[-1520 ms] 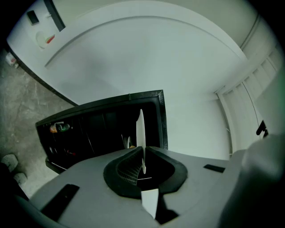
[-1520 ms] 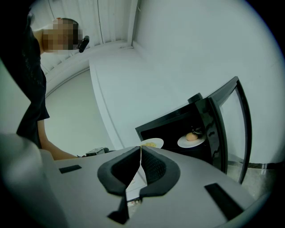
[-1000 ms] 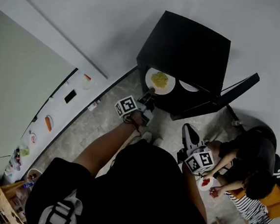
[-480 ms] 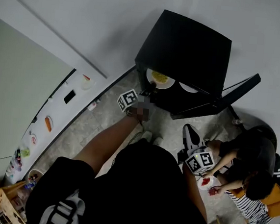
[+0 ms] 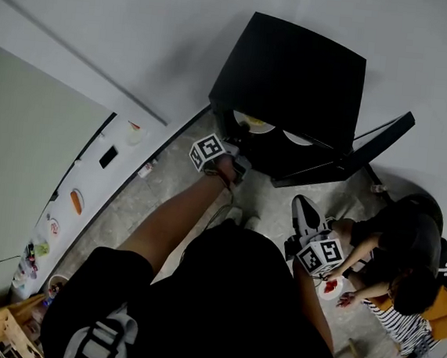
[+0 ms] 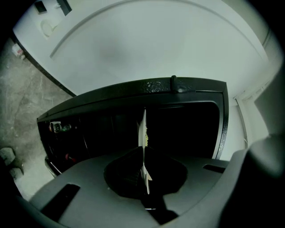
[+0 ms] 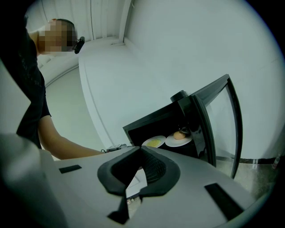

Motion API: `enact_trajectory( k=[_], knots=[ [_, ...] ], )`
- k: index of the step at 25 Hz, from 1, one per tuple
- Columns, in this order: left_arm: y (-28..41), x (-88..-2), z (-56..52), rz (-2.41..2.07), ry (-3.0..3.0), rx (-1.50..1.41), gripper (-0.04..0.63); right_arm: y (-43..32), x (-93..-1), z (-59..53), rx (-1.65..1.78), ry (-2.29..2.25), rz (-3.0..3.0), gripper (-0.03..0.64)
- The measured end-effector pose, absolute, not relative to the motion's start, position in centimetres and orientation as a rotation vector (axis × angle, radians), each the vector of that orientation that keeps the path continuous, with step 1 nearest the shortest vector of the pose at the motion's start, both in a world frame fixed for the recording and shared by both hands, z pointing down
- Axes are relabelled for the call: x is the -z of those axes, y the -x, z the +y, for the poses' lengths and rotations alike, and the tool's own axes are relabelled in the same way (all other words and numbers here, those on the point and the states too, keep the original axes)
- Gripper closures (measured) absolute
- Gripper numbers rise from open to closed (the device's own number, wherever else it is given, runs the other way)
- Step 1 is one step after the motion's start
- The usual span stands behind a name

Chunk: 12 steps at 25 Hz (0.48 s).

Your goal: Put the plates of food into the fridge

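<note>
1. In the head view the top of the fridge point(image 5: 297, 71) covers most of the plate of yellow food point(image 5: 252, 123) and of the second plate point(image 5: 297, 137), so only their near rims show at its open front
2. The left gripper view shows the fridge's inside as almost black, and you cannot make out its shelves or back wall
3. Your left gripper point(image 6: 143, 152) is pinching the plate of yellow food by its near rim. The plate appears edge-on as a thin white line running from between the jaws into the fridge's opening, with a speck of yellow on one side
4. In the right gripper view that plate sits inside the fridge, just beside the second plate. The second plate carries a brownish lump and is on the side of the open door point(image 7: 222, 120)
5. Your right gripper point(image 7: 139, 149) has its jaws pressed together on nothing. It is held well back from the fridge, facing its open front
</note>
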<state>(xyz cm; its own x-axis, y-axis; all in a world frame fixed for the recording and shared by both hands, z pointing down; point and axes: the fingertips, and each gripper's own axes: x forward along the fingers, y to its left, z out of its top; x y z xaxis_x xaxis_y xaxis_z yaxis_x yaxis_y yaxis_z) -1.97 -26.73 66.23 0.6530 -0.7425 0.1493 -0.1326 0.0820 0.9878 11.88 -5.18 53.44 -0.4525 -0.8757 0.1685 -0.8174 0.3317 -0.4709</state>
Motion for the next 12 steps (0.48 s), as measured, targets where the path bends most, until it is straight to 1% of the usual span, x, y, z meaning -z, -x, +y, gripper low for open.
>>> enact_trajectory(
  k=[12],
  knots=[
    [1.2,-66.4,-28.1,-0.793,-1.422,0.517,0.565,-12.2,-53.5,-5.4,0.778,1.626,2.440,0.591]
  ],
)
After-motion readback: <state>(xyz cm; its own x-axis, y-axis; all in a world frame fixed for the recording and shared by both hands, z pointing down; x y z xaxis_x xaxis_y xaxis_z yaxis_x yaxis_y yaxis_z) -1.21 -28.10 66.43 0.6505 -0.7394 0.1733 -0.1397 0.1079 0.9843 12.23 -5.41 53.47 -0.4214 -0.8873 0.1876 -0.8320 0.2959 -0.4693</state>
